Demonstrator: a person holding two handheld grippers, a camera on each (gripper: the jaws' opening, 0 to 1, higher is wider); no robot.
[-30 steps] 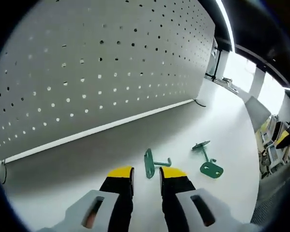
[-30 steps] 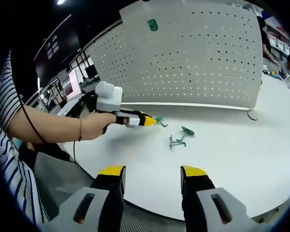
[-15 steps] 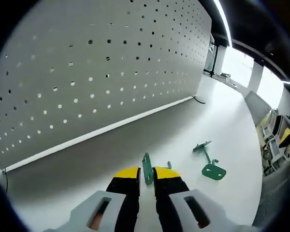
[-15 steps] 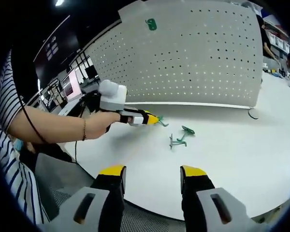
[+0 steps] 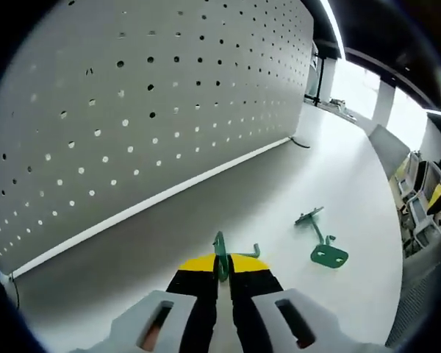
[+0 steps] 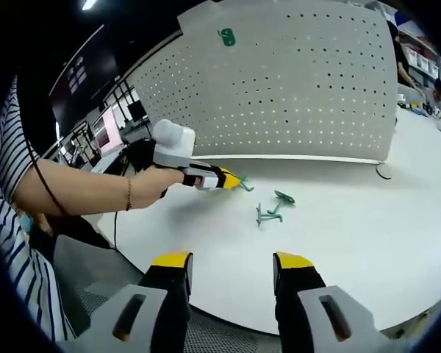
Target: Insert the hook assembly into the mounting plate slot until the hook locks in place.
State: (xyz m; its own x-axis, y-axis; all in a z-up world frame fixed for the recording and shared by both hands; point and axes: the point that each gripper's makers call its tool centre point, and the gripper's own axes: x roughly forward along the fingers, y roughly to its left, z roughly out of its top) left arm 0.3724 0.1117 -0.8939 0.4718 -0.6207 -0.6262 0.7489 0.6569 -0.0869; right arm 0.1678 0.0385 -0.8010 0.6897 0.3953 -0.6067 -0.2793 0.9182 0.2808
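Green hook (image 5: 222, 255), upright plate edge-on with its bent rod reaching off to the right, pinched between the pressed-together yellow tips of the left claw (image 5: 220, 266). Seen from the right gripper view, same hook (image 6: 242, 183) poking out beyond the left claw (image 6: 231, 180), just above the white table (image 6: 353, 220), with a hand (image 6: 143, 190) and striped sleeve (image 6: 4, 169) behind it.

Second green hook (image 5: 320, 237) lying flat on the table (image 5: 132, 257), ahead and to the right of the left claw, apart from it; in the right gripper view (image 6: 272, 208) well ahead of the right claw (image 6: 230, 262), roughly in line with the gap between its tips.

Right claw spread wide, holding nothing, hanging over the near table edge.

Grey pegboard (image 5: 132, 110) standing upright beyond the left claw, along the table's far side. Small green mounting plate (image 6: 226, 37) fixed high on the pegboard (image 6: 294, 81), far above and ahead of both claws.
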